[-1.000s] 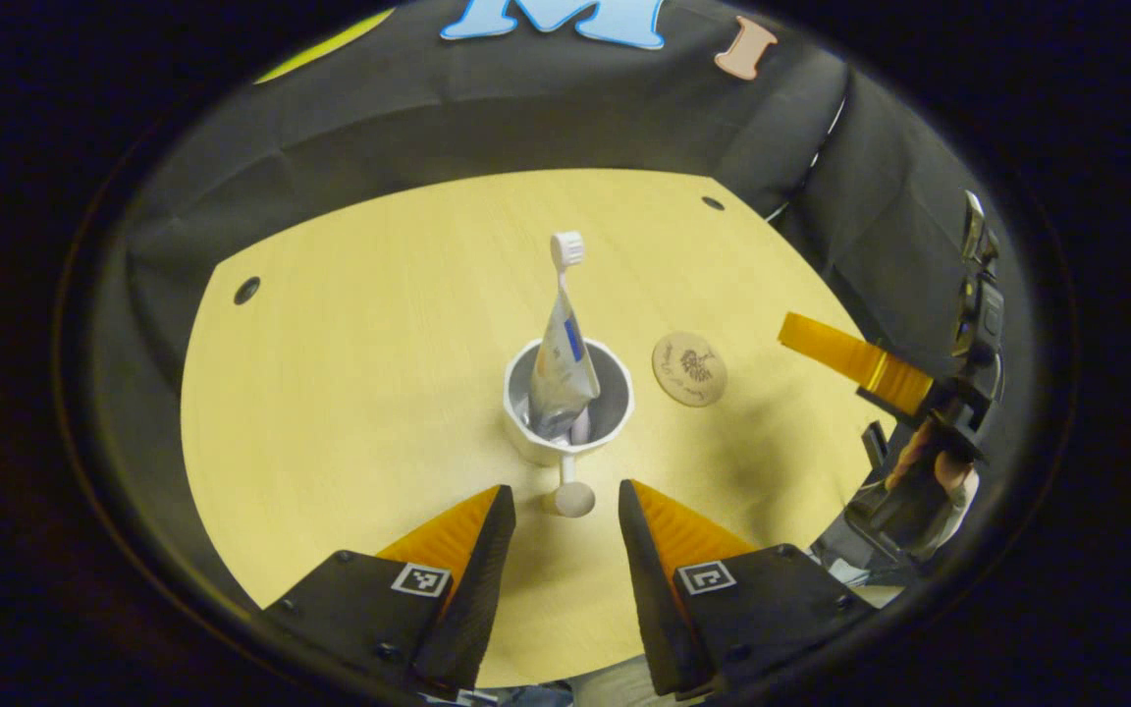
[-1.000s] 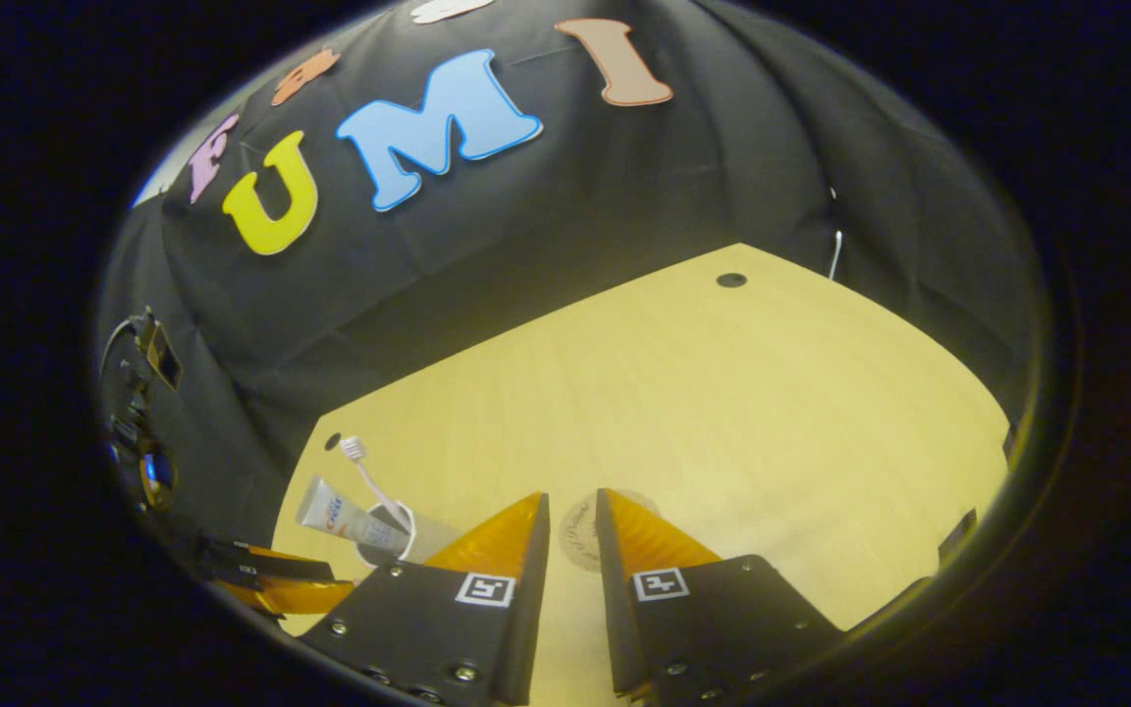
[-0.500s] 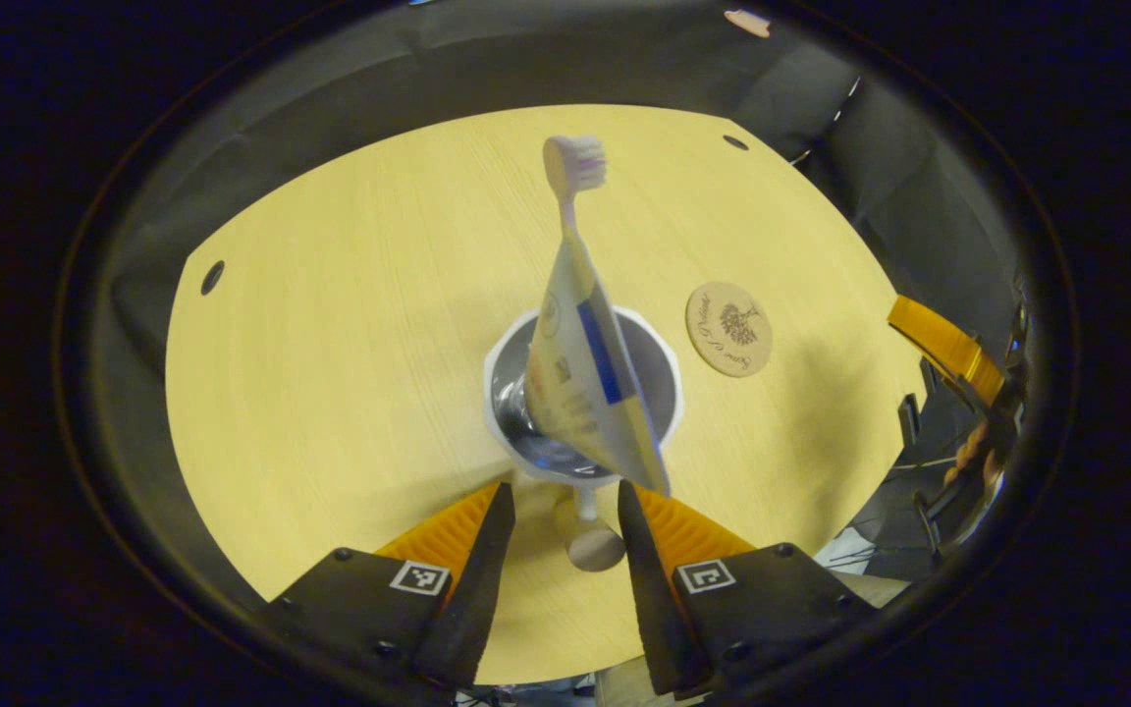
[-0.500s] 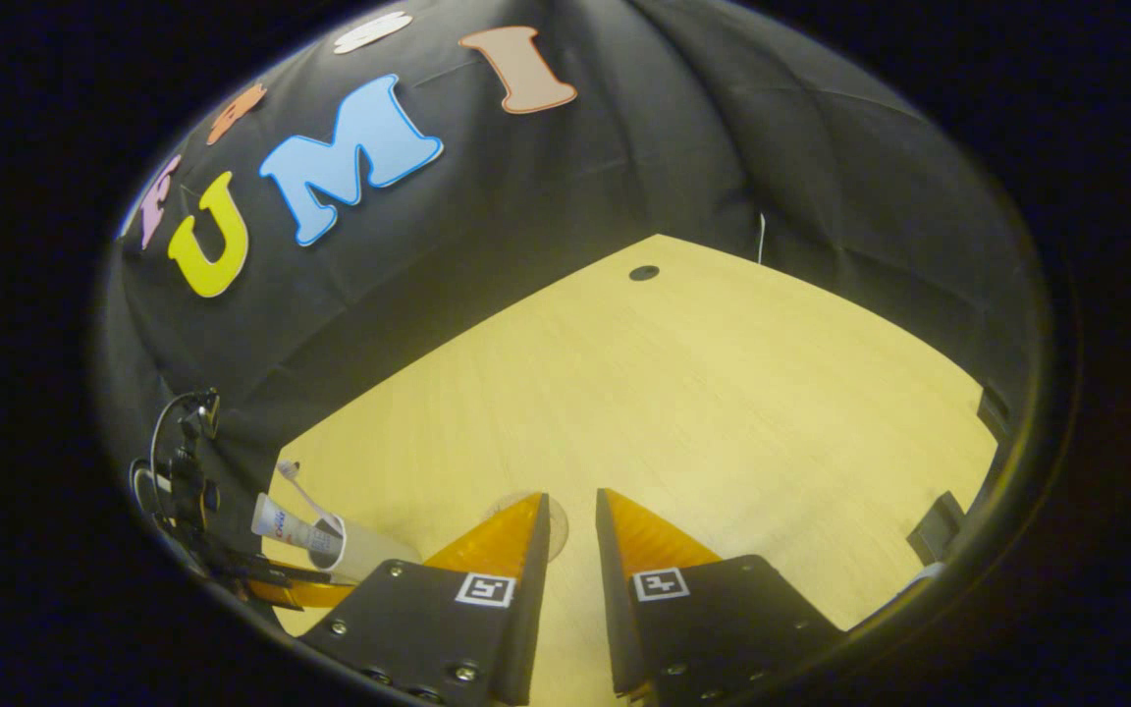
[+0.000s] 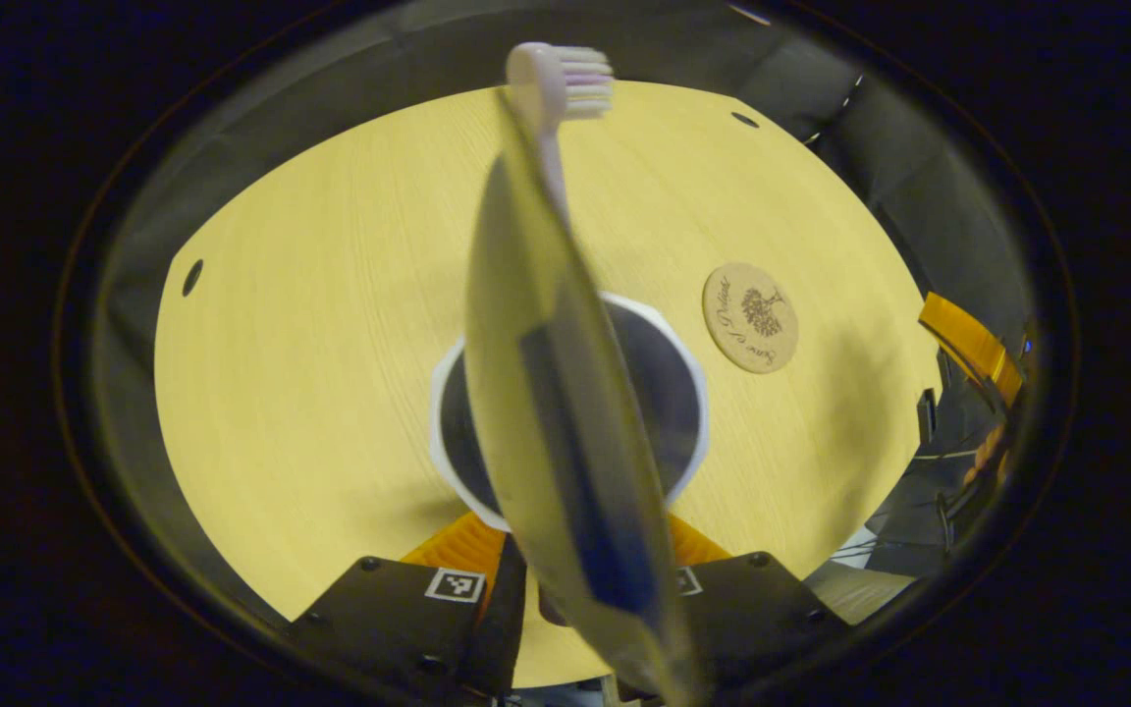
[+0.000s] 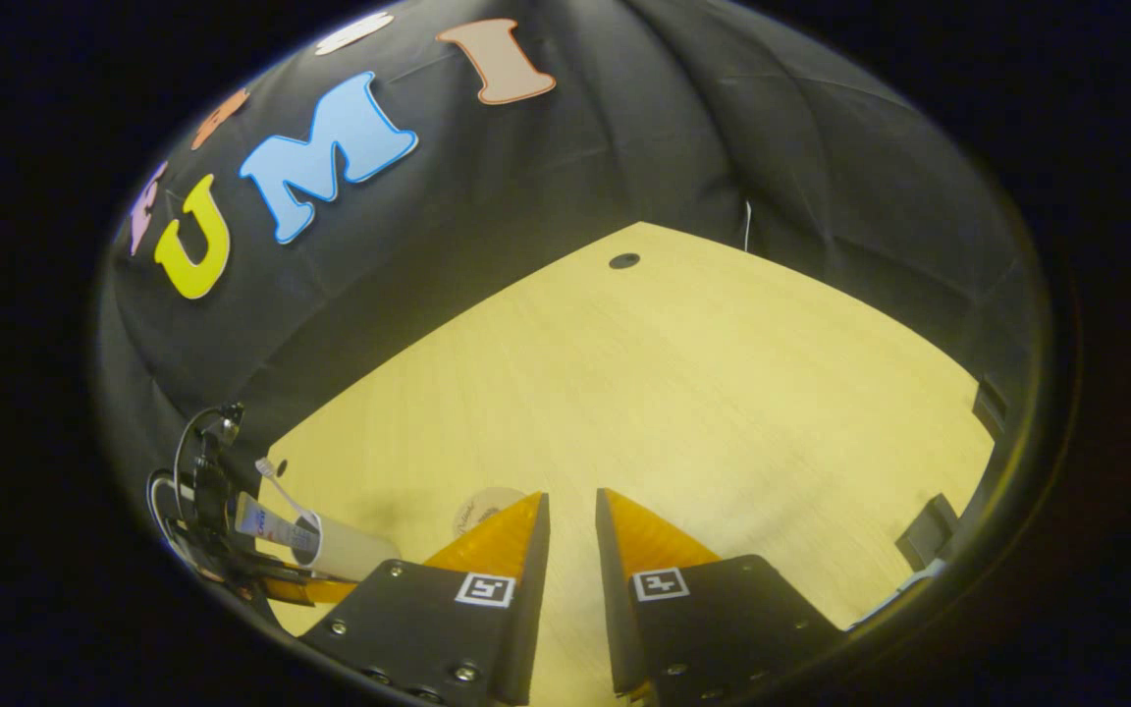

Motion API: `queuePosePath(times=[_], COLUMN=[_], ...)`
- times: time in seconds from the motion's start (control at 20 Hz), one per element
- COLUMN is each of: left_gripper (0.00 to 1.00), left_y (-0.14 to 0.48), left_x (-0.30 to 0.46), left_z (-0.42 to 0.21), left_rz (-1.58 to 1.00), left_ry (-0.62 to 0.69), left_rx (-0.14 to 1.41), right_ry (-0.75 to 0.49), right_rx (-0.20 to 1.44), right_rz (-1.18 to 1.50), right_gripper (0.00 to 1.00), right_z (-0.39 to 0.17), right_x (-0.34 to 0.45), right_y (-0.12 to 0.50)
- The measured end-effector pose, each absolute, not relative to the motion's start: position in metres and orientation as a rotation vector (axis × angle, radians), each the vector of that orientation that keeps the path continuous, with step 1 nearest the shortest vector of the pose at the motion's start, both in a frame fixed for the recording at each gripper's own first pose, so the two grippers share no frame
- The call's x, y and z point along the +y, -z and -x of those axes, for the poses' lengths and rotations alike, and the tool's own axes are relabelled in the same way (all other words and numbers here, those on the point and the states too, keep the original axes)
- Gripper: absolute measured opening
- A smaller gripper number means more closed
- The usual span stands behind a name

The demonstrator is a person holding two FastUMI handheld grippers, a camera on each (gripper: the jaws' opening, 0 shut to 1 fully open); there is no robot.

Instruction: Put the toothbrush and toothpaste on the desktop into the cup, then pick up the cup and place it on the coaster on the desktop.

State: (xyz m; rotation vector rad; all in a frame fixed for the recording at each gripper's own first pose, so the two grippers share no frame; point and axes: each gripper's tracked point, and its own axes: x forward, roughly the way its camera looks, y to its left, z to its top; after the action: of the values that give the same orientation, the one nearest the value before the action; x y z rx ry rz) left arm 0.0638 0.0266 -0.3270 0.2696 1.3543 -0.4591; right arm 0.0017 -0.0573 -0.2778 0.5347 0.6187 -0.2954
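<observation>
Cup [image 5: 669, 393] loomed larger than half a second before; left tool [image 5: 580, 589] had closed in, fingers narrowed about its handle, grip likely but hidden by toothpaste [image 5: 556, 442]. Toothbrush [image 5: 561, 88] stood inside. Coaster [image 5: 750, 316] lay right on pale tabletop [image 5: 310, 344]. Right tool [image 6: 572, 530] hovered nearly closed, empty.

The left tool [image 5: 575, 579] now sits much closer to the cup [image 5: 448, 462], its fingers closing around the handle; the toothpaste [image 5: 565, 432] looms larger.
</observation>
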Motion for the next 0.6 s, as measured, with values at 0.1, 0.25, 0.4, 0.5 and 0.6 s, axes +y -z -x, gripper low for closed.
queuePosePath(times=[0.1,0.25,0.4,0.5,0.6], left_gripper=[0.41,0.34,0.3,0.3,0.3], left_y=[0.327,0.326,0.326,0.326,0.325], left_x=[0.027,0.027,0.028,0.028,0.03], left_z=[-0.062,-0.062,-0.061,-0.059,-0.059], left_rz=[-0.286,-0.28,-0.262,-0.252,-0.246], left_ry=[0.454,0.448,0.439,0.432,0.422], left_rx=[1.354,1.341,1.337,1.337,1.335], right_ry=[0.295,0.294,0.294,0.291,0.287], right_rx=[0.627,0.633,0.632,0.634,0.635], right_rz=[-0.541,-0.554,-0.555,-0.559,-0.56], right_gripper=[0.29,0.3,0.29,0.29,0.29], right_z=[-0.001,-0.001,0.0,-0.001,-0.001], right_x=[-0.059,-0.061,-0.065,-0.067,-0.069], right_y=[0.281,0.283,0.284,0.285,0.285])
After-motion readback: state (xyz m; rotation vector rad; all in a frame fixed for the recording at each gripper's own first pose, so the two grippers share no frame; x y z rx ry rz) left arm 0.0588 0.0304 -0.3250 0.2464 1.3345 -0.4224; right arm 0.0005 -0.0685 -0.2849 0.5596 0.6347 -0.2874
